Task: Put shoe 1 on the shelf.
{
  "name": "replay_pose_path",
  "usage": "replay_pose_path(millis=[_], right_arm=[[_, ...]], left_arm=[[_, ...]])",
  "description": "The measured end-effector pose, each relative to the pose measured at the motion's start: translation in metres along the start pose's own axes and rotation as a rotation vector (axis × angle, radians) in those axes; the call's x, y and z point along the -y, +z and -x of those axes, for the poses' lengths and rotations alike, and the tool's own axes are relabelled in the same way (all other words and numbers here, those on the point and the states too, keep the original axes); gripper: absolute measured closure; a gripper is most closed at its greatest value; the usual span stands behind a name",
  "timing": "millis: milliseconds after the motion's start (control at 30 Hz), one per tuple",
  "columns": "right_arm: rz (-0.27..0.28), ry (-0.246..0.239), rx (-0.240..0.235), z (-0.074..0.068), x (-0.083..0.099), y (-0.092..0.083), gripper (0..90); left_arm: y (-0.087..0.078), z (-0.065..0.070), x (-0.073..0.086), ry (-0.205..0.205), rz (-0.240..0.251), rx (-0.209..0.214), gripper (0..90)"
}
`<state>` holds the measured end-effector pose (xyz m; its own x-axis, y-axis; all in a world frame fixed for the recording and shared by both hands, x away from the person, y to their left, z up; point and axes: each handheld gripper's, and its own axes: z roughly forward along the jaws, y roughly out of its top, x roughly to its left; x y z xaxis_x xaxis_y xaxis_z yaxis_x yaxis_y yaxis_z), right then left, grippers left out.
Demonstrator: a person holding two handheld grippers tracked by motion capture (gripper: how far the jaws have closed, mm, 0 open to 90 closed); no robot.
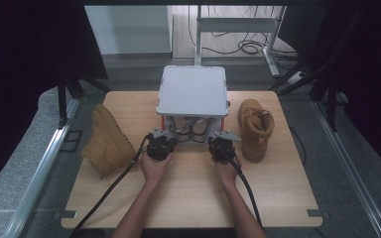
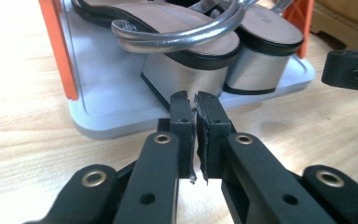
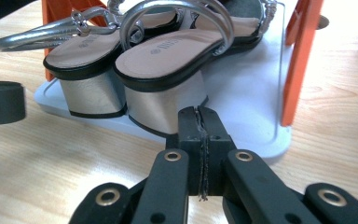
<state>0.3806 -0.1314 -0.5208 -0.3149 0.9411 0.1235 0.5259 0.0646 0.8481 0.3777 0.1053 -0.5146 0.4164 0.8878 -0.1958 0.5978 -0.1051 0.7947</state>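
- The left gripper (image 1: 161, 142) sits on the near side of a small two-level shoe rack (image 1: 192, 90) at the table's centre; its jaws stand almost together with a thin slit between the pads, nothing in it.
- The right gripper (image 1: 222, 143) rests just right of it, jaws pressed fully together, empty.
- A pair of sandals (image 3: 158, 70) stands on the rack's lower shelf, heels toward the grippers, just beyond both sets of tips and not touching them.
- The sandals have chunky, silvery block heels (image 2: 184, 74), black-edged soles, tan insoles and rounded metallic straps (image 2: 177, 35).
- The rack has smooth pale grey shelves with rounded corners and orange uprights (image 3: 300, 60).
- A tan, suede-like boot (image 1: 106, 141) lies on its side at the left; its mate (image 1: 255, 128) stands upright on the right of the rack.
- The table (image 1: 188, 198) is light wood grain.
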Motion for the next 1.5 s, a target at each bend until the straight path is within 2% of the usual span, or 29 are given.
replay_pose_path(millis=[133, 267, 433, 533, 600, 700, 800, 900, 1000, 1233, 1367, 1500], right_arm=[[0.003, -0.003, -0.006, 0.003, 0.003, -0.011, 87.7], [0.010, -0.010, -0.023, 0.004, 0.007, -0.021, 87.2], [0.005, -0.012, -0.047, 0.004, 0.013, -0.032, 86.3], [0.005, -0.020, -0.066, 0.004, 0.016, -0.041, 83.6], [0.000, -0.019, -0.082, 0.003, 0.018, -0.046, 78.2], [-0.025, -0.021, -0.098, 0.002, 0.021, -0.052, 60.9], [-0.045, -0.026, -0.114, 0.001, 0.023, -0.060, 52.5], [-0.052, -0.037, -0.117, 0.001, 0.026, -0.068, 48.9], [-0.057, -0.054, -0.114, 0.004, 0.029, -0.075, 46.6], [-0.099, -0.124, -0.109, 0.010, 0.044, -0.086, 40.4], [-0.101, -0.141, -0.118, 0.011, 0.050, -0.092, 38.1], [-0.116, -0.174, -0.113, 0.009, 0.055, -0.097, 35.6]], left_arm=[[-0.011, 0.000, 0.001, 0.010, 0.012, 0.010, 85.0], [-0.023, 0.000, 0.010, -0.015, 0.026, 0.038, 84.7], [-0.034, 0.005, 0.021, 0.017, 0.014, 0.056, 83.2], [-0.042, 0.006, 0.025, 0.031, 0.013, 0.072, 78.9], [-0.046, 0.006, 0.027, 0.042, 0.005, 0.091, 73.5], [-0.051, 0.007, 0.030, 0.039, -0.019, 0.120, 62.4], [-0.058, 0.008, 0.030, 0.040, -0.012, 0.137, 54.0], [-0.066, 0.010, 0.029, 0.059, 0.005, 0.129, 49.8], [-0.073, 0.011, 0.031, 0.098, 0.003, 0.107, 48.1], [-0.094, 0.004, 0.048, 0.139, -0.008, 0.094, 43.5], [-0.102, -0.001, 0.059, 0.138, -0.016, 0.100, 41.0], [-0.107, -0.004, 0.063, 0.145, -0.017, 0.106, 40.4]])
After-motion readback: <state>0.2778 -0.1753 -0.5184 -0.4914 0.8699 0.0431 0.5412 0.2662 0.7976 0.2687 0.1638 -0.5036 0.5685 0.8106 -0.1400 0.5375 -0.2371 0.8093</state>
